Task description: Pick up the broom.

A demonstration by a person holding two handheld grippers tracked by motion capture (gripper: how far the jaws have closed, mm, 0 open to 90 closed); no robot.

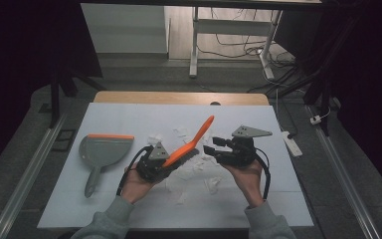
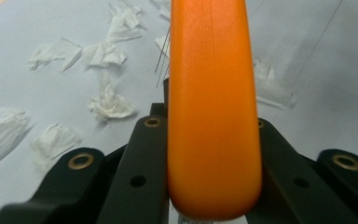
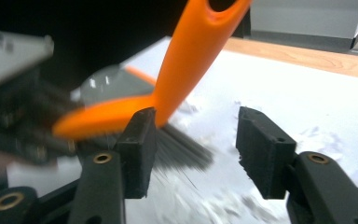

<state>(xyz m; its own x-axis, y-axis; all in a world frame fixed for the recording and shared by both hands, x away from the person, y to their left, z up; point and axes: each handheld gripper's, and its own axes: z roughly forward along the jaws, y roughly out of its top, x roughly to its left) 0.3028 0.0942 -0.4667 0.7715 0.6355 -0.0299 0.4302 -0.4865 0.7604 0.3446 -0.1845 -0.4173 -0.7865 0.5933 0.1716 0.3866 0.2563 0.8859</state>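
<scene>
I've got the brush (image 1: 189, 144) clamped in the left gripper (image 1: 166, 162), jaws tight on the orange back, handle pointing to 1 o'clock, bristles low over the mat (image 1: 129, 199). Right gripper (image 1: 210, 145) sits at 3 o'clock of the brush, jaws wide, nothing between them. Handover looks done to me. Sweeping hasn't started: paper scraps (image 1: 199, 172) lie scattered mid-mat, and the dustpan (image 1: 102, 152) sits empty at 9 o'clock, well apart. Left to do: sweep scraps into pan.
</scene>
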